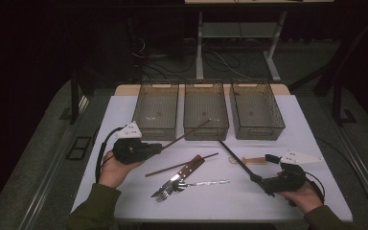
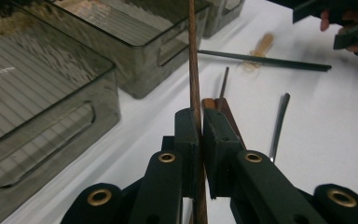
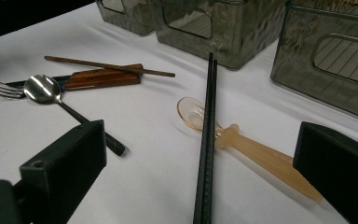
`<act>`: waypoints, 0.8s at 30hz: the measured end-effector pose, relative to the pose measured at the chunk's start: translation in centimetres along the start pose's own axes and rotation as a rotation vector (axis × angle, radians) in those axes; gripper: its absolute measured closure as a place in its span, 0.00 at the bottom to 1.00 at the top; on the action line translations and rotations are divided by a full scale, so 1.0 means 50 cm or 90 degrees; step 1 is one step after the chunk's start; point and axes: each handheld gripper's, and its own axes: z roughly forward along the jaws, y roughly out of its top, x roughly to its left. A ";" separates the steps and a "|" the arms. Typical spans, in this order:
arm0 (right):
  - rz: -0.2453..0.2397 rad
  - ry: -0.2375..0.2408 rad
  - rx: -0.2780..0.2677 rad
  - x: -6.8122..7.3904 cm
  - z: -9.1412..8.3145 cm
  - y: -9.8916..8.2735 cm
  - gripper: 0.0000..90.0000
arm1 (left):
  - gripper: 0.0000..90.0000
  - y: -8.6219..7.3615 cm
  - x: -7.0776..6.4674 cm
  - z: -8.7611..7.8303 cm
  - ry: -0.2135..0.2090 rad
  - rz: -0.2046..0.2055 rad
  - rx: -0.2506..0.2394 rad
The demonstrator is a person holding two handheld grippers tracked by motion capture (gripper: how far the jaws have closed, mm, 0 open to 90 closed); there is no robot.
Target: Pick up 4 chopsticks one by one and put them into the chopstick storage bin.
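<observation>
At left, our left gripper (image 1: pixel 159 147) pinches a brown chopstick (image 1: pixel 187 133) angled toward the middle bin (image 1: pixel 206 111); at right, our right gripper (image 1: pixel 255 178), jaws spread, straddles black chopsticks (image 1: pixel 235 157) beside an amber spoon (image 1: pixel 250 161)

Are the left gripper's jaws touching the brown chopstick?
Touching. The left gripper view shows the left gripper shut on the brown chopstick.
</observation>
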 end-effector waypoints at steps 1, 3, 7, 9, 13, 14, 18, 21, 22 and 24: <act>-0.001 0.000 -0.001 0.000 0.000 0.000 0.03 | 0.94 0.001 0.003 -0.002 0.003 -0.002 -0.003; 0.000 0.000 -0.001 0.000 -0.001 0.000 0.03 | 0.94 0.002 0.008 -0.003 0.006 -0.007 -0.007; 0.003 -0.003 -0.003 0.000 -0.001 -0.001 0.03 | 0.94 0.008 0.017 -0.004 0.026 -0.015 -0.008; 0.003 -0.003 0.000 0.000 -0.001 -0.001 0.03 | 0.94 0.012 0.023 -0.005 0.032 -0.020 -0.014; 0.008 -0.005 -0.004 -0.002 -0.002 -0.003 0.03 | 0.94 0.026 0.033 -0.005 0.042 -0.018 -0.021; 0.009 -0.006 -0.004 -0.002 -0.003 -0.003 0.03 | 0.94 0.030 0.035 -0.004 0.045 -0.022 -0.024; 0.011 -0.007 -0.005 -0.001 -0.004 -0.004 0.03 | 0.94 0.044 0.048 -0.003 0.059 -0.029 -0.035; 0.012 -0.008 -0.004 -0.001 -0.005 -0.005 0.03 | 0.94 0.053 0.061 -0.003 0.070 -0.039 -0.038; 0.012 -0.008 -0.003 0.000 -0.005 -0.005 0.03 | 0.94 0.056 0.066 -0.003 0.074 -0.042 -0.039; 0.015 -0.008 -0.004 0.000 -0.006 -0.005 0.03 | 0.94 0.061 0.075 -0.004 0.081 -0.052 -0.046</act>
